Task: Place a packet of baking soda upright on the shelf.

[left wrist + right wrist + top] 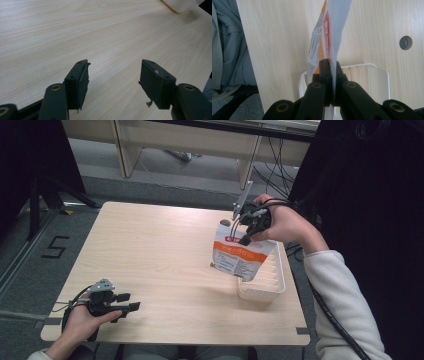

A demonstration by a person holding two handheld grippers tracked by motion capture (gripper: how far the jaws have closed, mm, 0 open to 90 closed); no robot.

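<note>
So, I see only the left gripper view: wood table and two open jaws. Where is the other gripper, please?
Observer: The right gripper is up over the far right part of the table, shut on the top edge of an orange and white pouch.
Operator: Is the pouch lying on the table?
Observer: No, it hangs from the jaws, its lower end above a white tray.
Operator: Is something in the tray?
Observer: In the right gripper view, the part of the tray in sight looks empty.
</note>
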